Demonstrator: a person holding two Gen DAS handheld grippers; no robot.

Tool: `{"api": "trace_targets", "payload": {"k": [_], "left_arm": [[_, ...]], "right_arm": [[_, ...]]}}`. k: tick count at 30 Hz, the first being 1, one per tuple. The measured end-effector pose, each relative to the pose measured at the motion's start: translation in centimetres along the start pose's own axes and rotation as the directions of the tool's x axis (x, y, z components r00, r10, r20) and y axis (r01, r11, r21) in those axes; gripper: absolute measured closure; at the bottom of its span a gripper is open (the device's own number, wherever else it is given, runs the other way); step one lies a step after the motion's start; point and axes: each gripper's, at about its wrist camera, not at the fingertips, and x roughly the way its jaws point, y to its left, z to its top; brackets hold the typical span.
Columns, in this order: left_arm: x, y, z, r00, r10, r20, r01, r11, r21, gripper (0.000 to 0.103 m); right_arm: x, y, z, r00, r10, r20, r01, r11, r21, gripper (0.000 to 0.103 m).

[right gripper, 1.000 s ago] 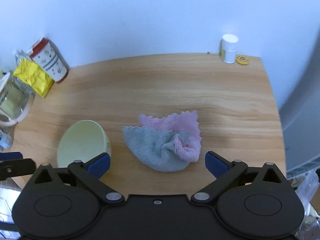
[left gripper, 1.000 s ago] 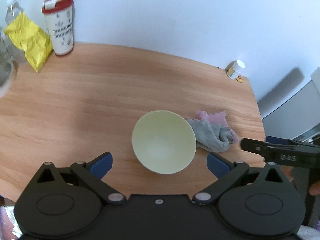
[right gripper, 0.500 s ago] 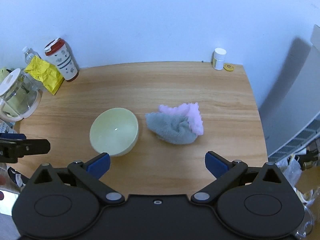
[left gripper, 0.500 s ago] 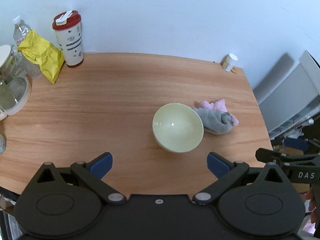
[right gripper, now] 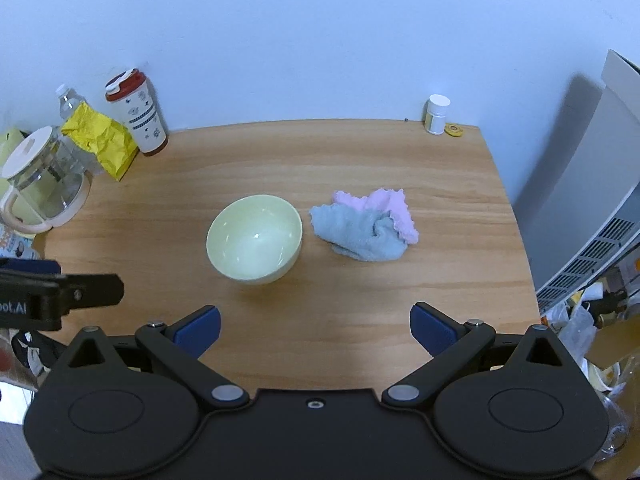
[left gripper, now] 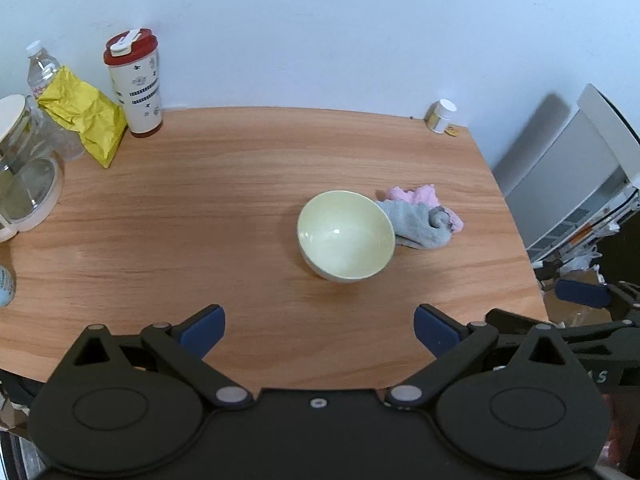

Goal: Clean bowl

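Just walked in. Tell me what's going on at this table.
A person holds a two-finger gripper in each hand above a wooden table. Both the left gripper and the right gripper are open and hold nothing. A pale green bowl stands upright and looks empty, with a crumpled grey and pink cloth beside it on the table. Neither is being touched, so no wiping is under way at this moment.

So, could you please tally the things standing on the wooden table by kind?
Bowl: 1
Cloth: 1
Red-lidded tumbler: 1
Yellow foil bag: 1
Water bottle: 1
Glass pitcher: 1
White-capped jar: 1
Small yellow disc: 1
Total: 8
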Motion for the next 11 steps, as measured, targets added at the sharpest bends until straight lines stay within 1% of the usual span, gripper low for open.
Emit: {"api": "trace_targets", "payload": {"k": [5, 11], "left_arm": [[0.22, 0.06, -0.22, 1.0, -0.024, -0.015, 0.024, 1.0, -0.007, 0.0], [-0.37, -0.01, -0.45, 1.0, -0.02, 0.013, 0.02, 1.0, -0.007, 0.0]], "right_arm": [[-0.19, -0.14, -0.33, 1.0, -0.002, 0.003, 0.002, 1.0, 0.013, 0.0], [-0.28, -0.32, -0.67, 1.0, 0.006, 0.001, -0.006, 1.0, 0.028, 0.0]]}}
